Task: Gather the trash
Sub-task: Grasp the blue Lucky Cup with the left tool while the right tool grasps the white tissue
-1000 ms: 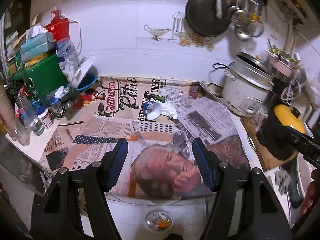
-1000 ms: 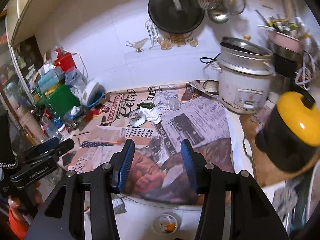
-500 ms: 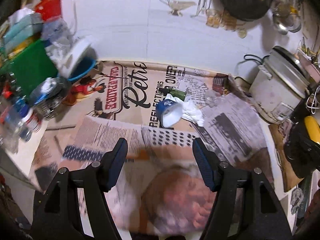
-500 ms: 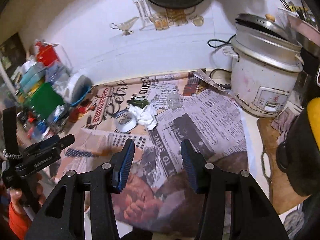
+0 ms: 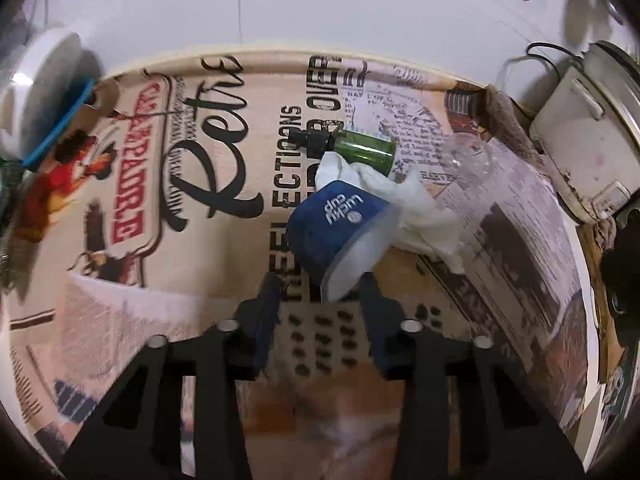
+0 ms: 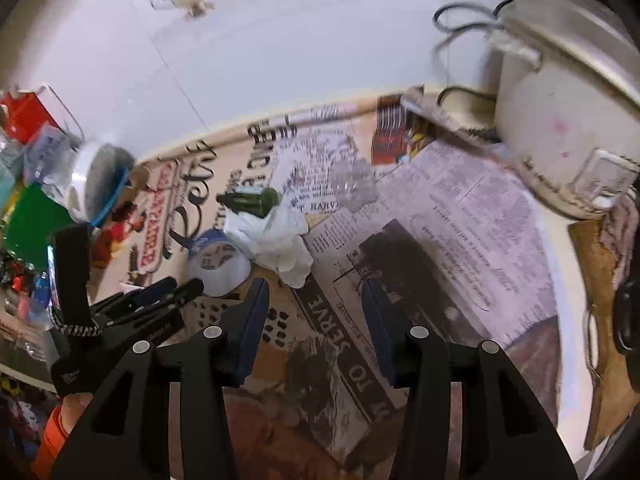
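1. A newspaper-covered table [image 5: 192, 264] against a white wall. A rice cooker [image 6: 560, 128] stands at its right end; boxes and bottles crowd the left.
2. Trash, mid-table: one blue cup [image 5: 340, 224] on its side, one white tissue [image 5: 416, 208] touching it, one green bottle [image 5: 360, 148] lying behind, one clear cup [image 5: 468, 156] nearby.
3. The left gripper [image 5: 320, 304] has just been narrowing; its jaws flank the cup's rim, not pressing.
4. The right gripper [image 6: 312, 308] hangs part-open and empty over bare newspaper.

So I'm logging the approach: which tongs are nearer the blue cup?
Left. The left tongs sit right at the blue cup, their tips flanking its rim. The right tongs hang off to its right.
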A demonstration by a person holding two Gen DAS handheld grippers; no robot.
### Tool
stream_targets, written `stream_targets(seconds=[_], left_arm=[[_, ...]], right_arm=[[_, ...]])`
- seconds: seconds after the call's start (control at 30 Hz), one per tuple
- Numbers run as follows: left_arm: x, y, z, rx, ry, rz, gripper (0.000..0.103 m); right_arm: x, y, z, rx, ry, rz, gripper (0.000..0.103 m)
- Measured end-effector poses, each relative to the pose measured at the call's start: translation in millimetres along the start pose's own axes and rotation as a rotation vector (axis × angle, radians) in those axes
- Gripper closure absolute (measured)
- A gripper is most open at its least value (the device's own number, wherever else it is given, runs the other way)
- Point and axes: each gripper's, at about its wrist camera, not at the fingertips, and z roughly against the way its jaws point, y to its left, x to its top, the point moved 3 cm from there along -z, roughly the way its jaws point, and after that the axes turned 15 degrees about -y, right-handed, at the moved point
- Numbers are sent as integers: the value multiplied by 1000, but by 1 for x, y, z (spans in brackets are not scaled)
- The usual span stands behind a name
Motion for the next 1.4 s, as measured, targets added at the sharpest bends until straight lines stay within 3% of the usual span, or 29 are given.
stream_targets(seconds=[0.13, 0.17, 0.47, 0.7, 0.8, 0.87, 0.9, 1.1, 1.4], left_arm=[[4, 13, -16, 1, 3, 40, 97], [5, 16, -16, 4, -4, 49, 99], [5, 67, 7, 95, -65, 66, 99], [2, 86, 20, 108, -75, 92, 99], [2, 85, 23, 102, -76, 91, 99], [3, 82, 25, 97, -80, 88, 99], [3, 79, 27, 94, -86, 85, 99], [3, 60, 41, 70, -108, 75, 99], [-12, 9, 91, 51, -172, 61, 99]], right_arm=[[0, 8, -38, 28, 42, 12, 58], [1, 10, -46, 35, 44, 12, 58], [2, 25, -123, 88, 111, -52, 58], [-13, 44, -142, 60, 153, 21, 58], [-19, 53, -140, 80, 164, 60, 65], [-25, 57, -141, 115, 188, 70, 87], [-27, 58, -141, 119, 189, 70, 91], [-35, 54, -110, 118, 161, 66, 96], [-18, 11, -3, 104, -6, 50, 96]])
